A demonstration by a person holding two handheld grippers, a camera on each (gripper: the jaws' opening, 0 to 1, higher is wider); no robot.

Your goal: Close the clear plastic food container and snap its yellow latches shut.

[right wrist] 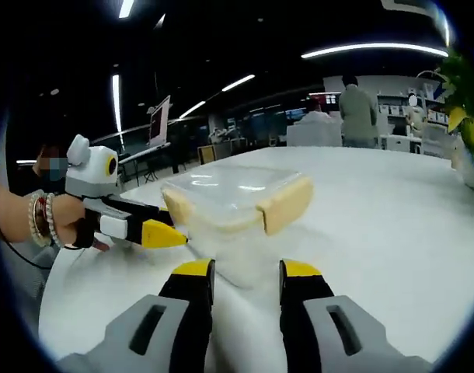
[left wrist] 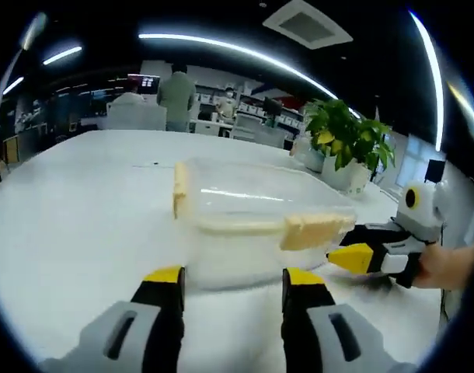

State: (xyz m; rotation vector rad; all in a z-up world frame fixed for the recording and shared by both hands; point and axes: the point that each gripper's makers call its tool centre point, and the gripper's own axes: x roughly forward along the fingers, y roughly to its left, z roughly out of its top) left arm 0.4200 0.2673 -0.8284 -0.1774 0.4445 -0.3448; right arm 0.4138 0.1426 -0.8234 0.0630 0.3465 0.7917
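**Container on white table, a gripper at each side**

Around: a potted plant w/ green and yellow leaves in a white pot stands on the table beyond the container, well apart from it; its leaves also show at the right edge of the right gripper view. A person in a grey-green top stands w/ back turned at the far end of the room, by desks and monitors. Nothing lies on the table between either gripper and the container.

Container: clear plastic box, lid on top, sitting flat on the table roughly mid-table. Long axis runs left-right in the left gripper view. One yellow latch on the near right corner side, flared outward, not flush to the wall; a second latch at the left end. In the right gripper view a latch sticks out toward the camera.

Left gripper: jaws apart, holding nothing, tips just short of the container's near wall. Seen in the right gripper view it comes in from the left, held by a hand w/ bead bracelets, yellow tip near the container's end; can't tell if touching.

Right gripper: jaws apart, nothing between them, close to the container's wall.

Table: white, smooth, large. Room: open office, dark ceiling, long strip lights, a ceiling vent.
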